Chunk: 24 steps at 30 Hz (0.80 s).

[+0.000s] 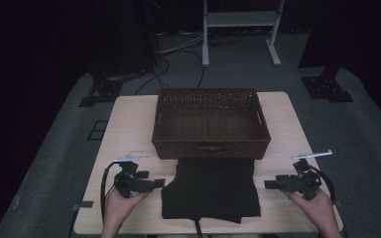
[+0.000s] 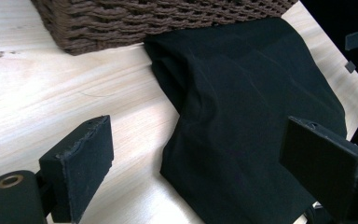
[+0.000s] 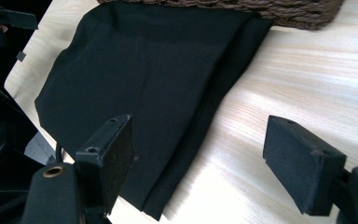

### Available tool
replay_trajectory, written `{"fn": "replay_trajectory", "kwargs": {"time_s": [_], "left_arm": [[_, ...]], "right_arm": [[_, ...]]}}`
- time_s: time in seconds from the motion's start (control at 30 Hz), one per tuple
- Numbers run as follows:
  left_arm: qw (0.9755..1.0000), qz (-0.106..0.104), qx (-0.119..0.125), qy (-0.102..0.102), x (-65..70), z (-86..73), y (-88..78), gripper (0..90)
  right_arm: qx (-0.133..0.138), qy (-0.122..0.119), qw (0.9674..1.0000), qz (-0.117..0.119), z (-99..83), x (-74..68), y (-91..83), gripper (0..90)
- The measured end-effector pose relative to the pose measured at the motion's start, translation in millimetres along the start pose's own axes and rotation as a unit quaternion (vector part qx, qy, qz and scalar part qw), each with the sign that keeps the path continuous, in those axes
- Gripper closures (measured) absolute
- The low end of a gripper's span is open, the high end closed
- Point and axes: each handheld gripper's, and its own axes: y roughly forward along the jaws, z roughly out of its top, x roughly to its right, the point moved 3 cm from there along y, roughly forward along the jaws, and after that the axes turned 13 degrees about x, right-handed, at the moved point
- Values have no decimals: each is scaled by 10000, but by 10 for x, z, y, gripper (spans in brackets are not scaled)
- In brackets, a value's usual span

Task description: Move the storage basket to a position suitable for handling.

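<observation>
While my grippers, left (image 1: 159, 183) and right (image 1: 269, 184), are pointing inward, jaws spread, the cloth (image 1: 212, 188) is lying lengthwise toward the basket (image 1: 211, 148).

Two bare forearms, sleeveless, left hand-held gripper (image 1: 151, 184) black with flat rectangular pads, brass-ringed screw hole, grey three-cornered plate on top, looping black cable, right hand-held gripper (image 1: 273, 184) alike

The folded cloth garment (image 1: 211, 191) is plain black, with no print or pattern. The rectangular woven wicker basket (image 1: 211, 148) is dark brown, its walls showing a tight braided weave of rope-like strands. The wooden table top (image 1: 129, 124) is pale beige with fine, light grain lines. Both hand-held two-jaw grippers, left (image 1: 155, 183) and right (image 1: 273, 184), are matte black, each with a small brass-coloured ring near a jaw base.
</observation>
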Motion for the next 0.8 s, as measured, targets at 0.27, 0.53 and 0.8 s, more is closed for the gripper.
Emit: {"fn": "replay_trajectory", "kwargs": {"time_s": [0.27,0.53,0.8], "left_arm": [[9999,-61,-75,44,59,17,87,88],[9998,-116,-161,64,97,2,182,88],[9996,-124,-236,56,113,-13,255,88]], "right_arm": [[-111,-30,9999,21,12,-45,86,238],[-216,-36,9998,14,14,-71,186,237],[-294,-58,9995,29,14,-97,267,237]]}}
